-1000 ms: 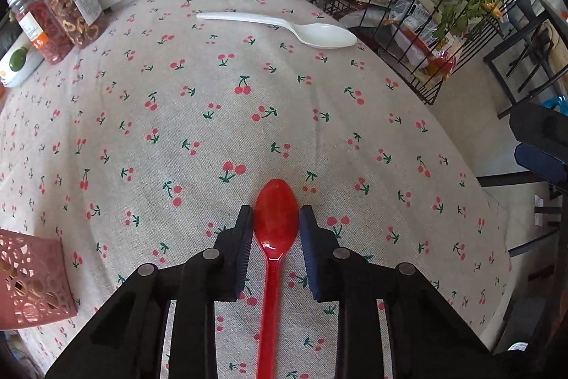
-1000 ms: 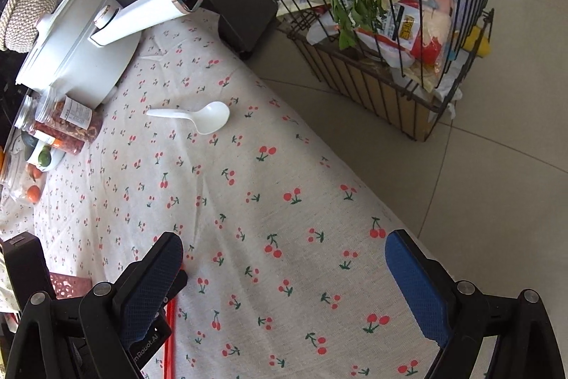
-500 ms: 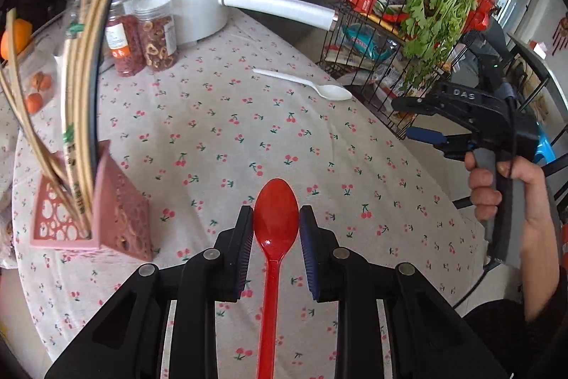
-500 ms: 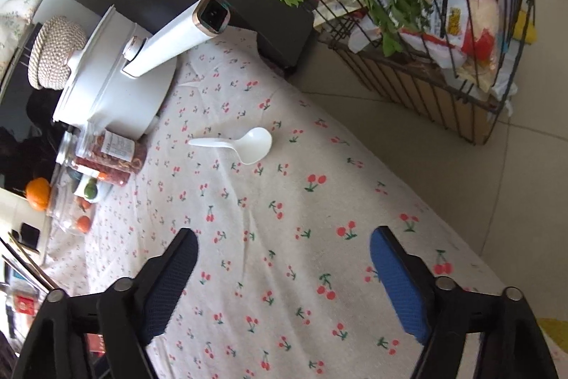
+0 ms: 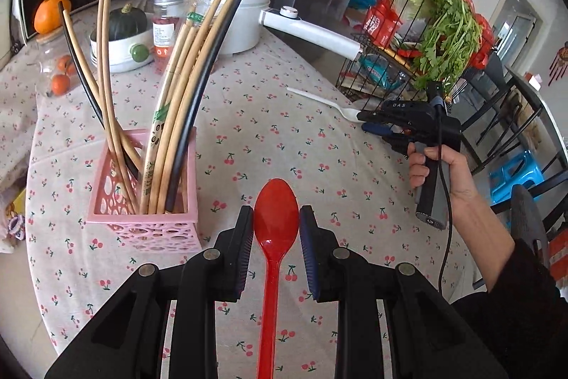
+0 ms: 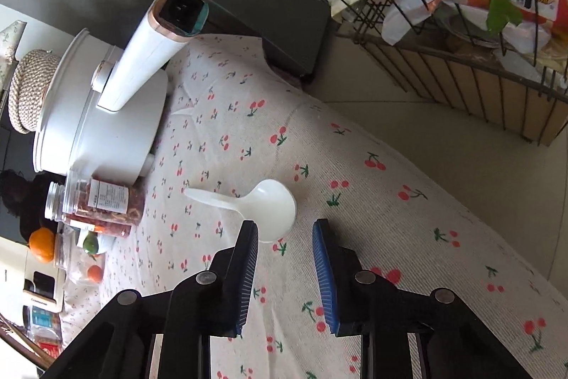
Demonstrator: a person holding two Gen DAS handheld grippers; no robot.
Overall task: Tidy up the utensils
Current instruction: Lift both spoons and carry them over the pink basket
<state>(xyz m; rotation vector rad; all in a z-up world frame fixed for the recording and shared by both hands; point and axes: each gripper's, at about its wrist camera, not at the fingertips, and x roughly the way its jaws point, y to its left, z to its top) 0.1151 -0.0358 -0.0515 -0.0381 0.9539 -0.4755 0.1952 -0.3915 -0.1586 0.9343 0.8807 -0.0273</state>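
Lifted since earlier, the left hand-held gripper [image 5: 277, 229] clamps the red spoon [image 5: 276, 222] right of the pink basket [image 5: 142, 229]. Jaws just narrowed, empty, the right hand-held gripper [image 6: 285, 237] tilts down beside the white spoon [image 6: 262, 208] on the cherry-print counter [image 6: 390, 201].

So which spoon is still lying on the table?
The white spoon. It lies flat on the cherry tablecloth just ahead of the right gripper, with nothing gripping it. The red spoon is clamped in the left gripper.

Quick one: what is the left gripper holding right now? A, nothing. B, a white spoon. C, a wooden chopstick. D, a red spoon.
D: the red spoon sits clamped between the left gripper's pads, bowl pointing forward.
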